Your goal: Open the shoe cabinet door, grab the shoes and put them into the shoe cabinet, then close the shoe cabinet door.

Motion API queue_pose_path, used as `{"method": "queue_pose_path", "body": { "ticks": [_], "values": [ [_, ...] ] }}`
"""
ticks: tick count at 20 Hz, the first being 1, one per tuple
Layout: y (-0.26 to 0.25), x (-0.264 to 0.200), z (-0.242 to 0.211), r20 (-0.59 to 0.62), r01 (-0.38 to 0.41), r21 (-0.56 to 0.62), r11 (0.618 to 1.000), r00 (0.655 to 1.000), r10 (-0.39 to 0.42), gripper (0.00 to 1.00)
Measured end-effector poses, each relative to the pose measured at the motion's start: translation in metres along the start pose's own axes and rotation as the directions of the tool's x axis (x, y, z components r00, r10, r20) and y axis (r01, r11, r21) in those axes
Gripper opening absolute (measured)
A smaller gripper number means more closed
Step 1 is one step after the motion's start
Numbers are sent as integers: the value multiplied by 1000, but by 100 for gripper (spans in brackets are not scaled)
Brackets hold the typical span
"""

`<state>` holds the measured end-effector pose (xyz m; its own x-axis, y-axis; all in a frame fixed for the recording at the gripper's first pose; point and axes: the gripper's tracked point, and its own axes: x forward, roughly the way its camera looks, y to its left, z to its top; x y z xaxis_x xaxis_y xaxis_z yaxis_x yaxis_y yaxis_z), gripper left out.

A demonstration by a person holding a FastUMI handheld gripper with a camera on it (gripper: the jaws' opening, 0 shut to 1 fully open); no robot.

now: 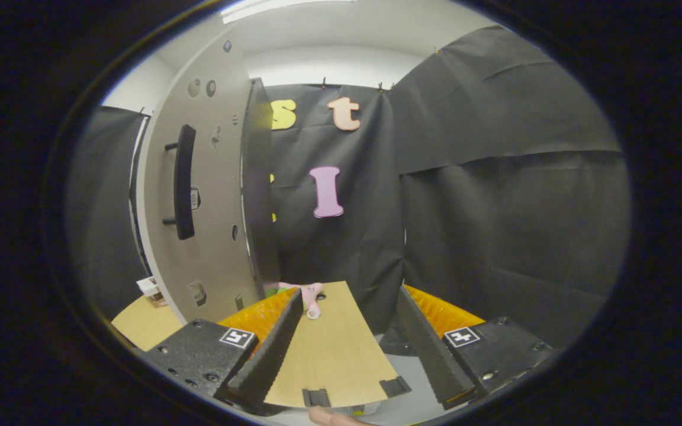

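Pink shoe (310, 294) beyond spread claw (350, 346), probably.

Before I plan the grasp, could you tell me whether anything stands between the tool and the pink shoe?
Nothing visible does. The tool is open, and the pink shoe lies on the wooden table just beyond its left finger, beside the foot of the shoe cabinet.

— What surrounds the booth?
— Black cloth walls (495, 195) hang in folds, clipped along the top, meeting at a corner. Above them runs a white wall (329, 65) and a pale ceiling with a bright light strip (276, 7).
— And below?
— A light wooden tabletop (332, 349), with pale grey floor (406, 378) beside it.
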<state>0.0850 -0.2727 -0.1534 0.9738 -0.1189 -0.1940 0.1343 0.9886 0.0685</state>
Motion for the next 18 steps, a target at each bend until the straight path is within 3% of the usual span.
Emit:
{"method": "queue_pose_path", "body": {
  "ticks": [9,12,18],
  "values": [
    [130,8,-14,-2,-177,-147,973,984,179,100],
    [137,5,-13,43,-95,-185,978,994,105,98],
    [192,-1,-25,38,-166,-55,985,985,168,94]
  ]
}}
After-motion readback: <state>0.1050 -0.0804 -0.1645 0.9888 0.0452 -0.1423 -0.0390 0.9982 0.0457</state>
